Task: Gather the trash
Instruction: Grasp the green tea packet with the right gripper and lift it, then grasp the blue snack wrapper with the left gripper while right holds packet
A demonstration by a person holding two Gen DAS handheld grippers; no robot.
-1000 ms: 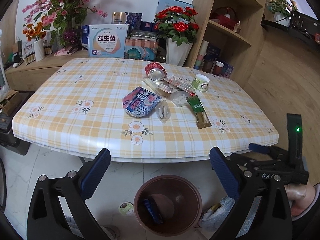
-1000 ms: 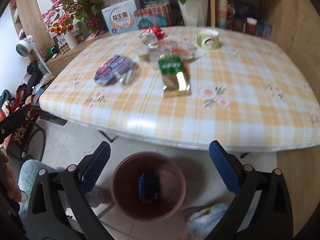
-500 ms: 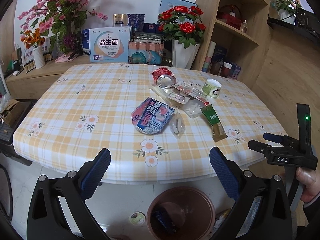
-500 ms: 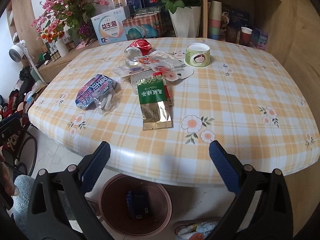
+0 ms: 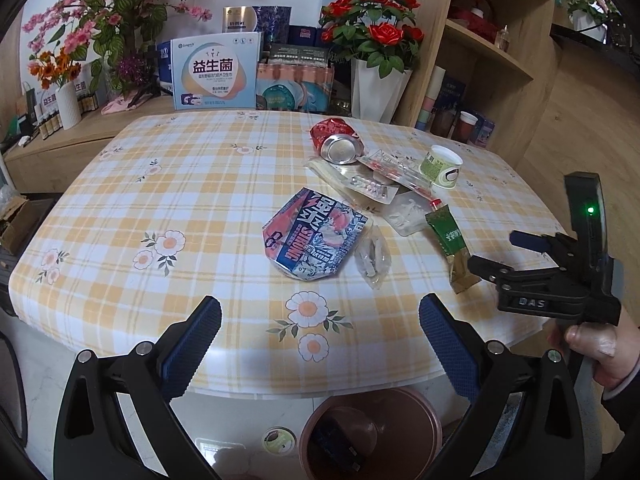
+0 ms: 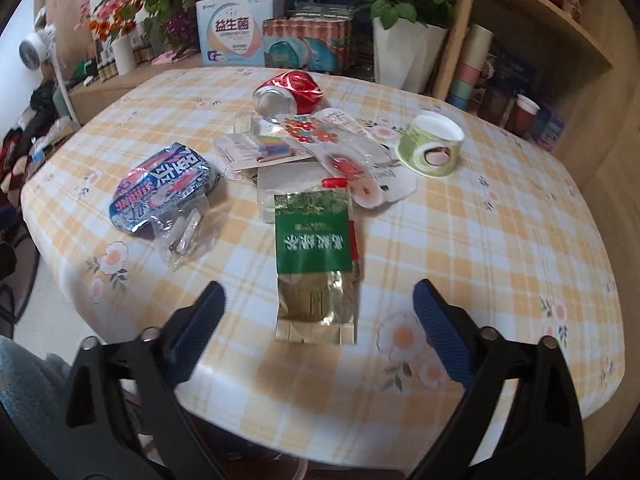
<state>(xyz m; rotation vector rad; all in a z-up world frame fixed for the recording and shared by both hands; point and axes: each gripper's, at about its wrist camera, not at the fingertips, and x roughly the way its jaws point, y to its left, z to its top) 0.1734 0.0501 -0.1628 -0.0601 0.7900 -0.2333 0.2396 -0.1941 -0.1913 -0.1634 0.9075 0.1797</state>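
**Hovering over the litter, both grippers spread and empty**

Holding the left gripper (image 5: 320, 336) at the near edge of the table (image 5: 120, 208), you had its fingers wide apart with nothing between them. Your right gripper (image 6: 318, 322) was spread the same way, empty, above the gold end of the green tea packet (image 6: 314, 256), which lay flat near the table's near edge; whether the fingers touched the cloth could not be told.

Left of that packet lay the crumpled blue-and-pink snack bag (image 5: 314, 236), with a small clear wrapper (image 5: 372, 256) touching its right side. Farther back sat the crushed red can (image 5: 336, 142) on its side, silver end toward you. Between can and packet the rubbish overlapped: a clear blister pack (image 6: 260, 148), a flowered plastic wrapper (image 6: 332, 136) and a pale sheet (image 6: 292, 178) partly buried under the tea packet, so their outlines were hard to separate. The green paper cup (image 6: 432, 146) stood apart at the far right.

Below the table's near edge, the brown bin (image 5: 372, 432) showed only in the left wrist view, its rim cut off by the frame and partly masked by your gripper's arms; something dark blue lay inside, too dim to name. A small round lid (image 5: 279, 440) lay on the floor just left of it. The right wrist view was blurred toward its edges.
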